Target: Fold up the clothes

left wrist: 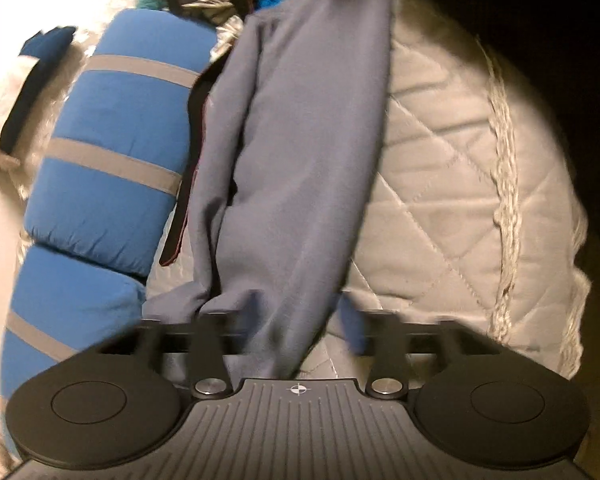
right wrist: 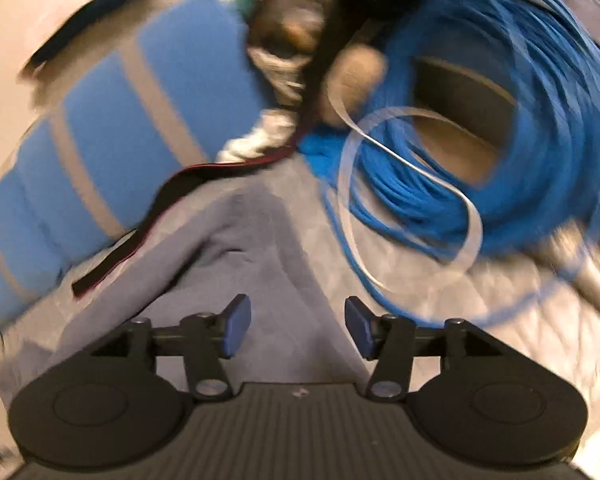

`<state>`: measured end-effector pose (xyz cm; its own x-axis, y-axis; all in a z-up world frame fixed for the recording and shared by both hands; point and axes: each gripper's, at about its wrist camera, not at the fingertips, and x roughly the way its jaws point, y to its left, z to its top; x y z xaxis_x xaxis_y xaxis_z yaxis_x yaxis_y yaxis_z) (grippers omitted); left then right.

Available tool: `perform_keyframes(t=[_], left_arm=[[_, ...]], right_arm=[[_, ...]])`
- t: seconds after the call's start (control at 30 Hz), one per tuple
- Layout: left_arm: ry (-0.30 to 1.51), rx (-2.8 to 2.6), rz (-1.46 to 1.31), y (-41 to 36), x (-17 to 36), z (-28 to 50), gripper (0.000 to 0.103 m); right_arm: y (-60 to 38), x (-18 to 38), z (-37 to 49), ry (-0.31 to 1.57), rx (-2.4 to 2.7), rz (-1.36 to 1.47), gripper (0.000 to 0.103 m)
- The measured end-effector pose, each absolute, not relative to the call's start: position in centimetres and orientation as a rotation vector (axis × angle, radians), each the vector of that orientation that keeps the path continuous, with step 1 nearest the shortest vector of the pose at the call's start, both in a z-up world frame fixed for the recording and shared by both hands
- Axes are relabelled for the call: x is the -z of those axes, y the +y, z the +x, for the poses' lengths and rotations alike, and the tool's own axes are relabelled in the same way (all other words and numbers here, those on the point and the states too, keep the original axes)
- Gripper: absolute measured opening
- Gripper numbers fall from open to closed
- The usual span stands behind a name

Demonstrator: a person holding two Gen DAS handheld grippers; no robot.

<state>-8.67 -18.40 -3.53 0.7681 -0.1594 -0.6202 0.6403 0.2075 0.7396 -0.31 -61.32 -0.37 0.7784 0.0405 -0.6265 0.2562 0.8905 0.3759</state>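
left tool [left wrist: 284, 320] grips grey garment [left wrist: 300, 140]; right tool [right wrist: 298, 326] gapes above it.

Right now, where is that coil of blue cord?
In the right wrist view, the blue cord lies upper right on the quilt, beyond the grey garment.

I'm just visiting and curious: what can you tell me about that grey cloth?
The grey cloth looks soft and plain, like a knit garment. It hangs bunched in long folds from the left tongs, which seem shut on its end, over a white quilt. A dark strap lies along one side. The right tongs hover open above it.
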Motion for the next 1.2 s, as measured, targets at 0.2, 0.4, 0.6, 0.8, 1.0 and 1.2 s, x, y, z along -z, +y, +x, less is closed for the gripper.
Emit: perform_keyframes(t=[0.2, 0.4, 0.6, 0.8, 1.0, 1.2], left_arm=[[0.462, 0.600, 1.039, -17.3, 1.3, -8.1, 0.060], [0.504, 0.580, 0.831, -15.8, -1.2, -7.7, 0.060], [0.538, 0.560, 0.727, -14.2, -2.2, -7.1, 0.060], [0.560, 0.536, 0.682, -13.5, -2.4, -6.1, 0.060], [0.555, 0.513, 0.645, -12.4, -3.3, -5.6, 0.060], [0.554, 0.460, 0.619, -10.5, -4.1, -4.7, 0.060]], right_arm=[[-57.9, 1.8, 5.7, 0.698, 0.031, 0.218, 0.064], [-57.2, 4.6, 9.8, 0.773, 0.063, 0.183, 0.053], [-57.6, 5.4, 9.9, 0.769, 0.060, 0.220, 0.012], [-58.8, 4.7, 9.3, 0.726, 0.074, 0.250, 0.005], [-59.6, 4.6, 9.4, 0.729, 0.113, 0.275, 0.005], [-58.7, 4.5, 9.8, 0.764, 0.138, 0.252, 0.011]])
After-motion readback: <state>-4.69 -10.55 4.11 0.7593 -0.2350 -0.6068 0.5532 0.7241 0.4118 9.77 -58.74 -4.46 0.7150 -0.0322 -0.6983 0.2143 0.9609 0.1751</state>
